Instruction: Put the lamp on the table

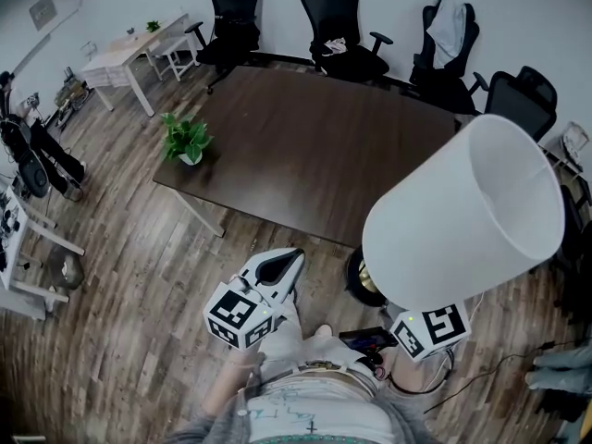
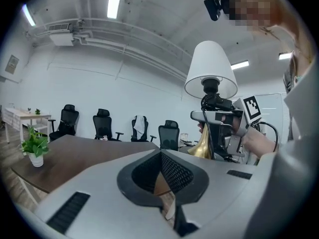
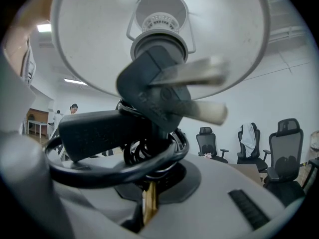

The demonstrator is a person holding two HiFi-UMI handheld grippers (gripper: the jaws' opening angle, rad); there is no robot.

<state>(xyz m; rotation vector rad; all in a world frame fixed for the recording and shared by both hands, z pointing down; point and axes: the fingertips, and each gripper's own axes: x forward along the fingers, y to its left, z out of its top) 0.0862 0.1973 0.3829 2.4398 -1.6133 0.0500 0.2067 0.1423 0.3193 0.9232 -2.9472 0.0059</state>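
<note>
Lamp (image 1: 462, 215) with white cone-shaped fabric shade and shiny brass foot, held up in the air at about four o'clock from the dark brown rectangular wooden table (image 1: 314, 146), not yet set on its top; brass foot seen above the wooden plank floor (image 1: 139, 248), just beside the near table edge. Gripped by the grey right gripper (image 3: 147, 208), closed tight on the thin brass stem under the shade. Black power cable (image 3: 104, 128) with plug wound in loops around the stem, lying right over this gripper's jaws. Grey left gripper (image 1: 289, 259) at eight o'clock from the lamp, apart from it, with jaws brought together and nothing between them, pointing toward the table. Small green potted plant (image 1: 188, 141) in white pot standing at the nine o'clock edge of the table. Row of black office chairs (image 1: 338, 26) behind the table at twelve o'clock, one at one o'clock with a light garment over its back. White side table (image 1: 120, 58) at ten o'clock, well apart.
</note>
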